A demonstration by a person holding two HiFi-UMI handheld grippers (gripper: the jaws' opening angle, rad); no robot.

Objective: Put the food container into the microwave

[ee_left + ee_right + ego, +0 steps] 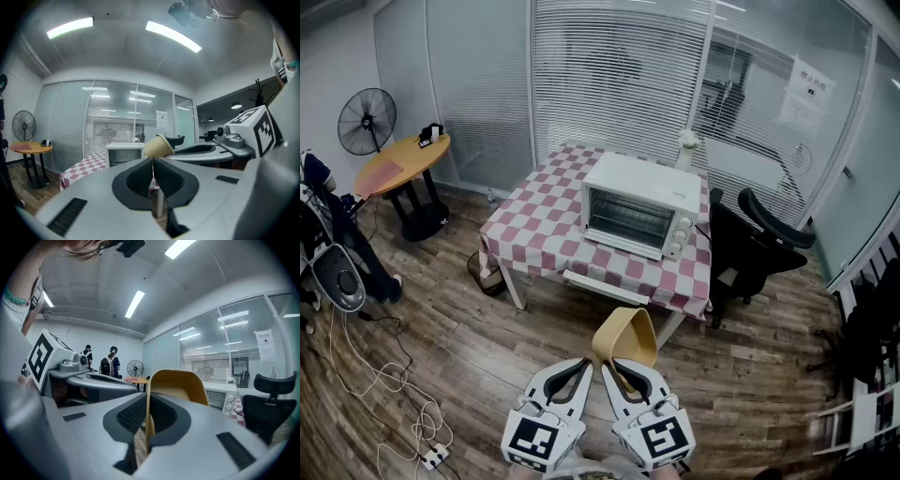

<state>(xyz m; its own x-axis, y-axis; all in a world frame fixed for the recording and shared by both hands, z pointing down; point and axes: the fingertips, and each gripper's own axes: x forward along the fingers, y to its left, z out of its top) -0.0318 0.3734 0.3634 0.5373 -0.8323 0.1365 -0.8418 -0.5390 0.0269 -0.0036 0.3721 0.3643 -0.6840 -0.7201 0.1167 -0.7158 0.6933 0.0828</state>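
The right gripper (pixel 147 404) has its fingers clamped on the rim of the tan food container (pixel 625 335). The left gripper (pixel 153 164) has its fingers together, empty. The microwave (pixel 639 203) sits far off on the checkered table (pixel 546 216).

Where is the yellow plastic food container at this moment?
In the head view, low centre: the yellow plastic food container is pinched by the right gripper, before the checkered table.
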